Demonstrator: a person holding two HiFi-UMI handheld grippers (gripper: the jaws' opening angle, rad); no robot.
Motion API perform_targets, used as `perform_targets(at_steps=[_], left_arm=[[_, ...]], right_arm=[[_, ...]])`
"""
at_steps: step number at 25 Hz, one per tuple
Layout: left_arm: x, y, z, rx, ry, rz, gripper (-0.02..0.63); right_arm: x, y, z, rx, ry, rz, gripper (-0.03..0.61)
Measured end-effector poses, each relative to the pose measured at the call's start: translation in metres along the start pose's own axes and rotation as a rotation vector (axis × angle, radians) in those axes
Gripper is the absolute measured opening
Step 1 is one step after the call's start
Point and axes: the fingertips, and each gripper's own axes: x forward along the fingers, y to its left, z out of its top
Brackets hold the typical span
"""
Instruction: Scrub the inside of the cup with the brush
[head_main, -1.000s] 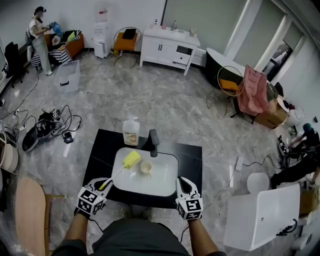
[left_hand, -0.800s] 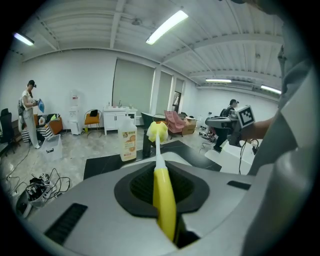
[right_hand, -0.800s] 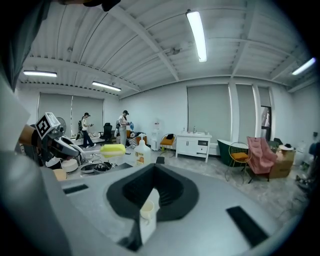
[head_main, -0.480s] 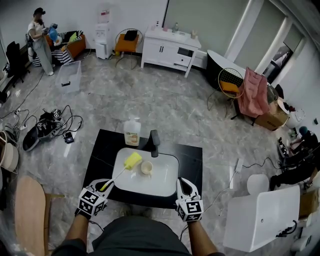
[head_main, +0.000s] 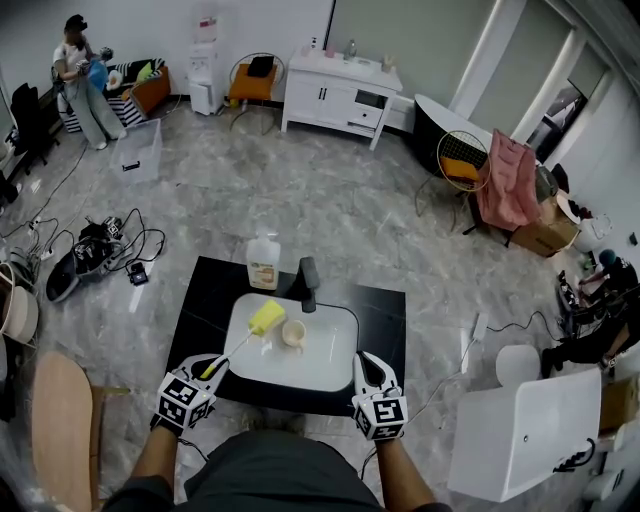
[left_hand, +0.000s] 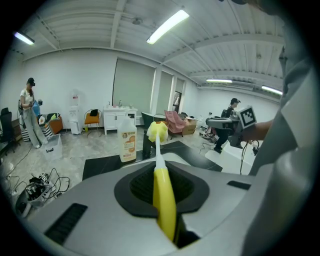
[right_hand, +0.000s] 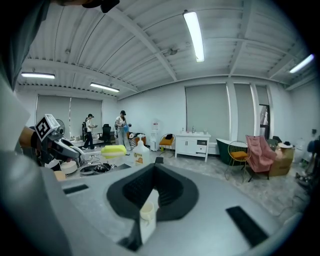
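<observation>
1. The left gripper, at the near left edge of the black table, has its jaws clamped on the yellow handle of the brush.
2. The right gripper sits at the near right edge of the white basin. Its jaws are pressed together with nothing between them (the cup only shows through the slit, farther off).
3. From the left gripper the brush runs forward and to the right over the basin. A thin white neck leads to a yellow sponge head at the basin's far left part. Whether the head rests on the basin or hangs just above it cannot be told.
4. The cup, pale and upright with its mouth up, stands in the basin just to the right of the sponge head and apart from it. Neither gripper touches it.
5. Behind the basin, a black faucet stands at its far edge, and a soap bottle with an orange label stands to the faucet's left on the table.
6. Farther off, on the marble floor, are cables at left, a white cabinet by the back wall, and a person in the far left corner.
</observation>
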Motion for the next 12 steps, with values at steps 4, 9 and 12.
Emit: perform_targets(at_steps=[4, 9, 12], left_arm=[[-0.0002, 0.0003, 0.0043, 0.001, -0.004, 0.002, 0.029], [0.003, 0.0034, 0.0053, -0.001, 0.0, 0.004, 0.029], [0.0047, 0.003, 0.0053, -0.003, 0.003, 0.002, 0.029]], right_arm=[[-0.0011, -0.0022, 0.0021, 0.003, -0.004, -0.002, -0.002], [0.0011, -0.0026, 0.0037, -0.003, -0.008, 0.004, -0.002], [0.0011, -0.004, 0.0036, -0.001, -0.003, 0.003, -0.002]])
